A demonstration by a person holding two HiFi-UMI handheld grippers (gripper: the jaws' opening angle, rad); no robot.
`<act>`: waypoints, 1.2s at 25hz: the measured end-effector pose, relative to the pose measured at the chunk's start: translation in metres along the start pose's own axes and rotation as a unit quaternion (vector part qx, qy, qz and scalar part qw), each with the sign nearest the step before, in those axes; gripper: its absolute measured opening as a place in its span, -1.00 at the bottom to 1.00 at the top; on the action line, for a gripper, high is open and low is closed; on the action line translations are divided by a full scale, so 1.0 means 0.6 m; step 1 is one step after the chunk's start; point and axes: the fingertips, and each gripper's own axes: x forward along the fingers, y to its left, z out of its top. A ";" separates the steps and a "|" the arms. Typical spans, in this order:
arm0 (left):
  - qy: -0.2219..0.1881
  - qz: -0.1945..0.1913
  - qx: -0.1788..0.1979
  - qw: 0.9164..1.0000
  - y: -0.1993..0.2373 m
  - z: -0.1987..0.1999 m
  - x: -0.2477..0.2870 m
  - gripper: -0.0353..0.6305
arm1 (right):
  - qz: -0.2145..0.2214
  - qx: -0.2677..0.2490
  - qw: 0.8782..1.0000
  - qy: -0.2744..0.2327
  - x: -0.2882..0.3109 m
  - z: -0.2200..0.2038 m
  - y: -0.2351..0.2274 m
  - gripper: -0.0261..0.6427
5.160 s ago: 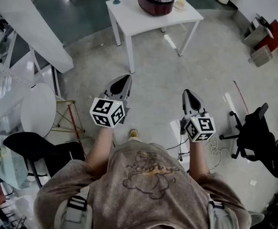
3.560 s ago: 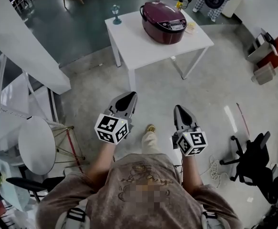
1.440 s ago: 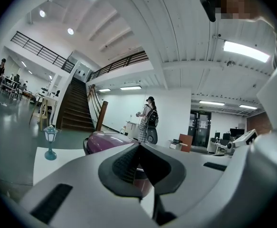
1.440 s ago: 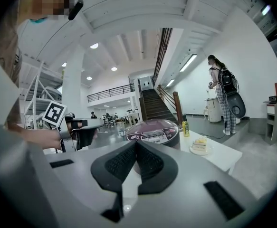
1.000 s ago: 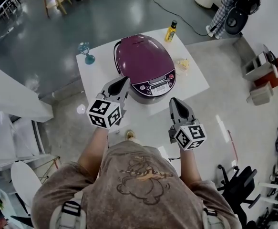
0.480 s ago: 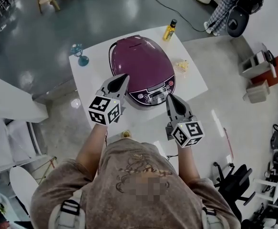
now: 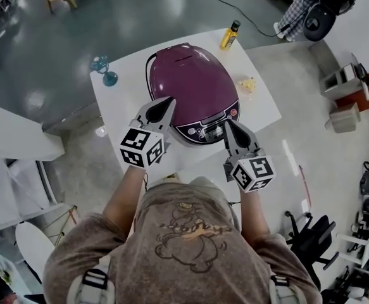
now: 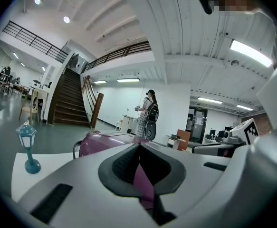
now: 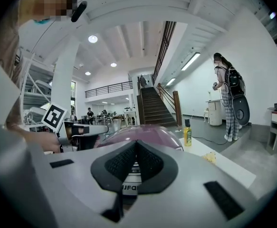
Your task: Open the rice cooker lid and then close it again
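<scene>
The person's two grippers are held out side by side, each with its jaws pressed together and nothing between them. The left gripper (image 7: 167, 101) has its tip over the left front edge of the cooker (image 7: 193, 84); the right gripper (image 7: 228, 125) has its tip at the cooker's right front, just beside the control panel (image 7: 208, 124). No view shows whether either tip touches the cooker. The cooker sits between and just ahead of the two tips, near the front edge of the table (image 7: 124, 103), with its purple lid down.

On the table there is one cooker and three small things. One teal lamp-shaped ornament (image 7: 102, 68) stands at the far left corner, well apart from the cooker. One yellowish lump (image 7: 247, 84) lies near the cooker's right side. One yellow bottle (image 7: 229, 35) stands at the far right corner.

Beyond the table, across the floor, one person with a backpack (image 9: 229, 91) stands near a wall, and one staircase (image 9: 157, 106) rises behind.
</scene>
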 end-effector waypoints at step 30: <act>0.003 0.028 0.022 0.999 0.010 0.003 0.010 -0.83 | 0.020 -0.080 0.992 0.093 0.064 -0.030 -0.003 -0.91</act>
